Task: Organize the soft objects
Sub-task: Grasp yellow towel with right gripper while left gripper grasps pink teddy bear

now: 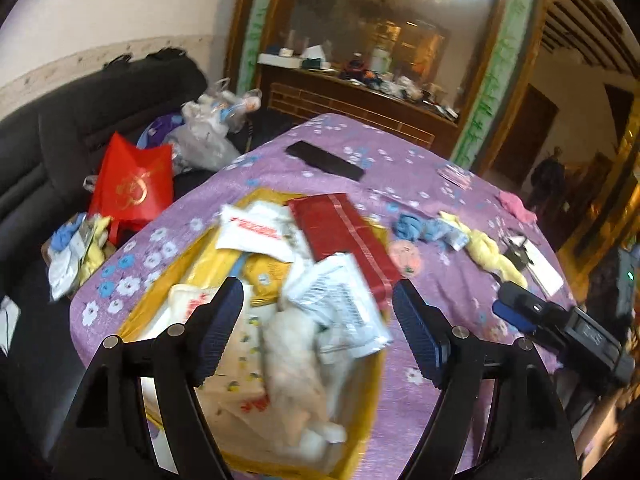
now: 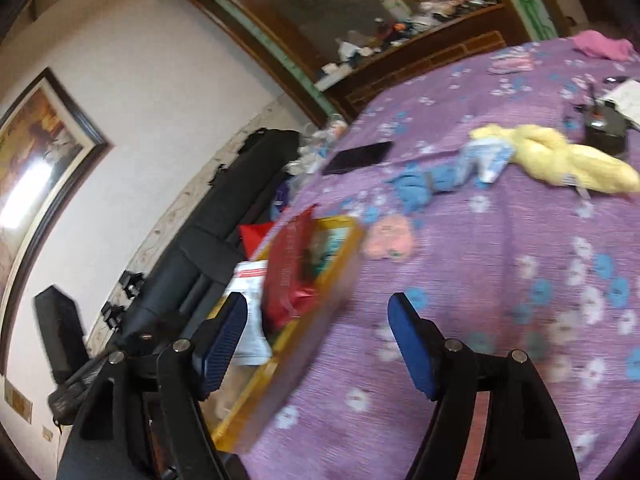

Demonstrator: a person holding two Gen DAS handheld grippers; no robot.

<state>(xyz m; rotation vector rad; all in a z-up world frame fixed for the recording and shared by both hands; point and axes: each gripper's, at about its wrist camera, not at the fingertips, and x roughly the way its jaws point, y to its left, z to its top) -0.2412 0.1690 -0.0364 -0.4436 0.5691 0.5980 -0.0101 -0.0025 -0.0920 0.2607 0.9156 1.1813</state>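
A yellow box (image 1: pixel 368 432) sits on the purple flowered tablecloth (image 1: pixel 432 148), filled with white packets (image 1: pixel 344 300), a red packet (image 1: pixel 344 236) and a cream soft item (image 1: pixel 296 376). My left gripper (image 1: pixel 316 328) hangs open and empty just above the box. A blue cloth (image 1: pixel 416 228), a yellow cloth (image 1: pixel 496 252) and a pink cloth (image 1: pixel 516 204) lie on the table to the right. My right gripper (image 2: pixel 320 340) is open and empty over the box's right edge (image 2: pixel 280 376). The blue cloth (image 2: pixel 424 184), yellow cloth (image 2: pixel 568 156) and pink cloth (image 2: pixel 604 46) lie beyond it.
A black phone (image 1: pixel 324 160) lies at the table's far side. A dark sofa (image 1: pixel 52 152) at left holds a red bag (image 1: pixel 136 184) and plastic bags (image 1: pixel 208 128). A black device (image 2: pixel 604 128) and paper lie near the yellow cloth. A wooden cabinet (image 1: pixel 360 104) stands behind.
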